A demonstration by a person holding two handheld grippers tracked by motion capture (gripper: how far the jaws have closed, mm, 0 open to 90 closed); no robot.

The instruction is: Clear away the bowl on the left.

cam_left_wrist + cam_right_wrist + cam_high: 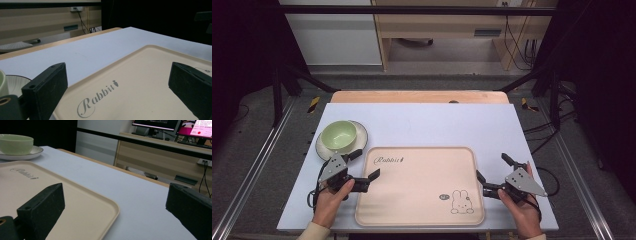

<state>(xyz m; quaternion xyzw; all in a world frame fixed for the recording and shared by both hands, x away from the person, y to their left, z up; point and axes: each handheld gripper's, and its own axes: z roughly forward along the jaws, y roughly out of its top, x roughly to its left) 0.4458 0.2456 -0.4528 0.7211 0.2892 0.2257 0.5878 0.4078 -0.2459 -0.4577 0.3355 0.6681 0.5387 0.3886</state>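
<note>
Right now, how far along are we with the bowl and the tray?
Nothing looks done yet: the tray is bare, and the green bowl sits on its plate on the table, beyond the tray's far left corner. Nothing is in hand: the left gripper and right gripper hover open at the tray's two sides. If the bowl and plate are meant to go on the tray, all of it is left.

The left gripper (pixel 117 87) hangs low over a cream tray (pixel 150 75) lettered "Rabbit" (pixel 97 101) — its two black jaws spread wide, nothing between them. A white surface (pixel 95 50) stretches beyond; at far left, the edges of a green bowl (pixel 2 83) on a plate (pixel 15 83).
</note>
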